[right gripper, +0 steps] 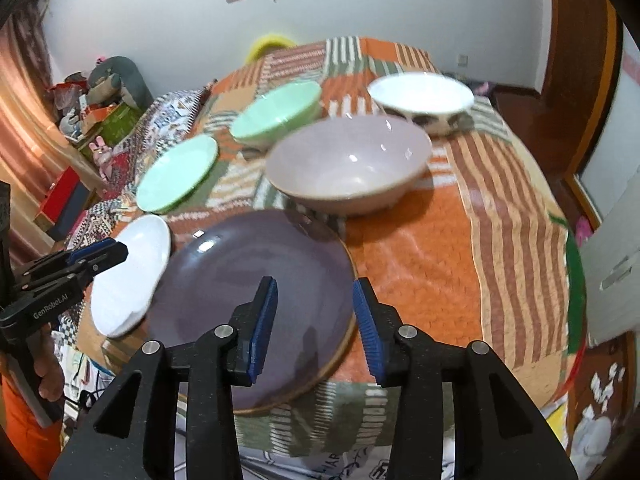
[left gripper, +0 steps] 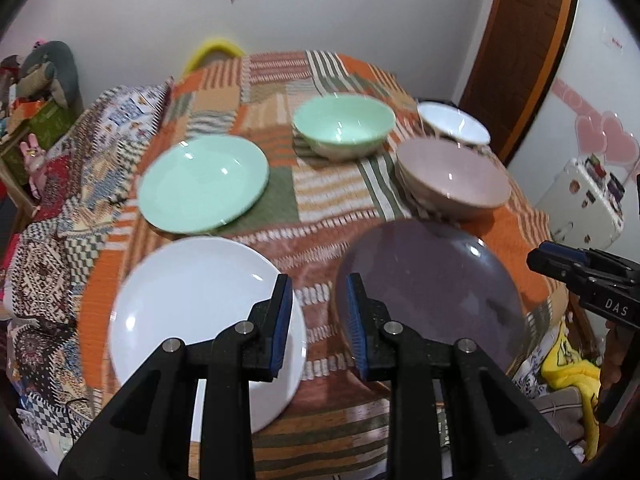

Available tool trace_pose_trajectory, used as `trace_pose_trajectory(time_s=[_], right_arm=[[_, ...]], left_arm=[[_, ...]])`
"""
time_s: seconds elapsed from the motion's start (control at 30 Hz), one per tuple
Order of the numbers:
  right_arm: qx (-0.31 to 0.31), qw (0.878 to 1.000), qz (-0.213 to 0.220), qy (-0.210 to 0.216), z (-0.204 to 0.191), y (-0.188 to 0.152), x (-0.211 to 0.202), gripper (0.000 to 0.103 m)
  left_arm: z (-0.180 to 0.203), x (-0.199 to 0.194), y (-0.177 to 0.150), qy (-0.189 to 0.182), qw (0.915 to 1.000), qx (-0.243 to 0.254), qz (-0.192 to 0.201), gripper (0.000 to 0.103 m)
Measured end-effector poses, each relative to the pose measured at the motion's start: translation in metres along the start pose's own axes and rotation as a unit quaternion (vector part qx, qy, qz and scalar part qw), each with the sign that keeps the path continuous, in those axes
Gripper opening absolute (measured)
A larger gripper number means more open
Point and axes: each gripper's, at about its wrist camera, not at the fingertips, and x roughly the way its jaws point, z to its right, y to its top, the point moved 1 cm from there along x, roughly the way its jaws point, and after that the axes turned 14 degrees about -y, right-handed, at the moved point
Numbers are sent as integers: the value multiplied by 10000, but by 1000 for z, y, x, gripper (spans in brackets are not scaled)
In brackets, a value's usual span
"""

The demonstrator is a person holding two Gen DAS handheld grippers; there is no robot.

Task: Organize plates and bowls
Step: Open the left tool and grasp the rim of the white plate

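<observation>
On the patchwork cloth lie a white plate (left gripper: 192,300), a purple plate (left gripper: 436,288) and a green plate (left gripper: 204,182). Behind them stand a green bowl (left gripper: 344,128), a pink bowl (left gripper: 454,178) and a white bowl (left gripper: 454,124). My left gripper (left gripper: 318,322) is open and empty above the gap between the white and purple plates. My right gripper (right gripper: 316,324) is open and empty over the right edge of the purple plate (right gripper: 256,304). The right wrist view also shows the pink bowl (right gripper: 348,164), white bowl (right gripper: 420,98), green bowl (right gripper: 276,114), green plate (right gripper: 178,174) and white plate (right gripper: 132,276).
The table (right gripper: 420,248) is covered by an orange, striped patchwork cloth. A wooden door (left gripper: 516,44) stands at the right. Clutter and a plush toy (left gripper: 48,68) sit at the left. A yellow chair back (left gripper: 214,50) rises behind the table.
</observation>
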Motion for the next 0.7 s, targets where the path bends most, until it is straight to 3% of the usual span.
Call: trace_pose_trajectory(time_s=[0.1,0.23,0.33,0.7], right_arm=[[-91,9997,198,70,-12,8,-9,37],[-197,9987,421,199,-29,18,-15,43],[-300,9976,547,303,-41,24,-18,44],[-671,9926,736,698,-95,38,-12,50]], left_arm=[[-4,-19,4,140,9997,30,222,29],[-14,-46,6,292,9982,-9,529,41],[-22,-62,4,458,9965,-25,702,45],[-64,-96,-12,912,9911,-330,907,55]])
